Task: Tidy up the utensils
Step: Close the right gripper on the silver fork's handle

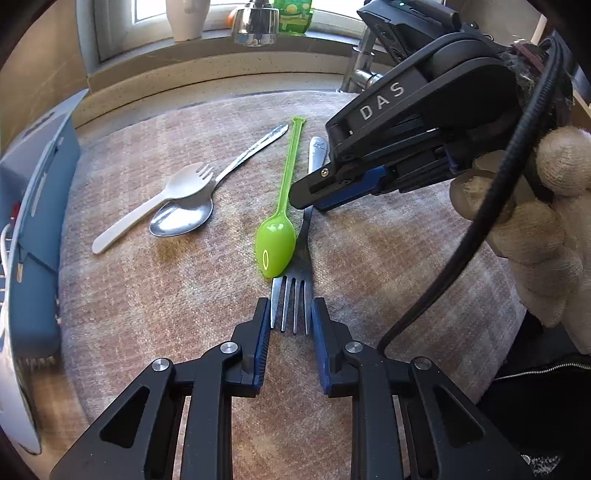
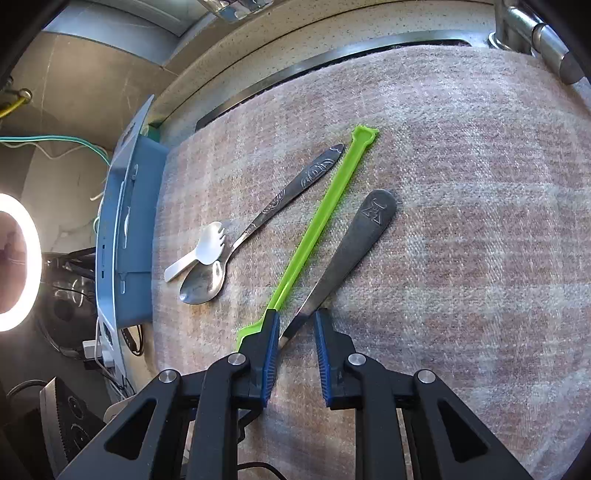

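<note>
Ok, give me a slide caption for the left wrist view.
Left gripper closing around metal fork tines beside a green plastic spoon, right gripper at the fork's handle.

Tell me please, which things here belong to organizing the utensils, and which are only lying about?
For the job: metal fork, green spoon, metal spoon, white spork, blue organizer, left gripper, right gripper.

Only lying about: faucet, green cup, white vase, ring light.
</note>
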The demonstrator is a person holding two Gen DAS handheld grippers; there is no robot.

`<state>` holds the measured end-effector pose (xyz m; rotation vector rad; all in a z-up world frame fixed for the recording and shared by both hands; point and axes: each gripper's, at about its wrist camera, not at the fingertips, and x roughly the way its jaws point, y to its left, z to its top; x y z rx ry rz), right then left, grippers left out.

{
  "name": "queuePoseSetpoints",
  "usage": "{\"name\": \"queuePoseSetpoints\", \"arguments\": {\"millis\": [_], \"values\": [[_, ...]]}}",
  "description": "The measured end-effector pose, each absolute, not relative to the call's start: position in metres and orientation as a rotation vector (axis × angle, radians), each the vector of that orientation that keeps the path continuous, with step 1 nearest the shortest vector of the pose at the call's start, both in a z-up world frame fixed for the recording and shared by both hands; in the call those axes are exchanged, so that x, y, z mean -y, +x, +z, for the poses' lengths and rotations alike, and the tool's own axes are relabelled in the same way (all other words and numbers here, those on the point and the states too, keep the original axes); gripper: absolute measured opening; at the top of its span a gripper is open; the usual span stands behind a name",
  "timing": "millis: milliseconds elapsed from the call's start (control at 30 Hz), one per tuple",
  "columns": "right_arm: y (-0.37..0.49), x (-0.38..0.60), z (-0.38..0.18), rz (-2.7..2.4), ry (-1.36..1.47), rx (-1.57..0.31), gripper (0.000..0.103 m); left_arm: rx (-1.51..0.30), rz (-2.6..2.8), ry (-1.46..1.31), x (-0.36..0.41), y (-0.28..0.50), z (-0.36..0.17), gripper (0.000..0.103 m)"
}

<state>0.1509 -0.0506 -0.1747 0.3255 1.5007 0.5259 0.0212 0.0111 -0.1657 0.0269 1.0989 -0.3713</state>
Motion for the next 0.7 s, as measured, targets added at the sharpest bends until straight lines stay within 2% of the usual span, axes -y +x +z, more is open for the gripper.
{"name": "queuePoseSetpoints", "arguments": {"millis": [367, 700], "values": [[0.149, 0.065, -0.176, 0.502, 0.44, -1.51, 0.011, -1.075, -0.403, -0.022, -0.014, 0.01, -0.155, 0.02], [0.148, 0.048, -0.134, 0.582, 0.488, -1.431, 0.009, -0.991, -0.354, -0.065, -0.057, -0.001, -0.122, 0.02]]}}
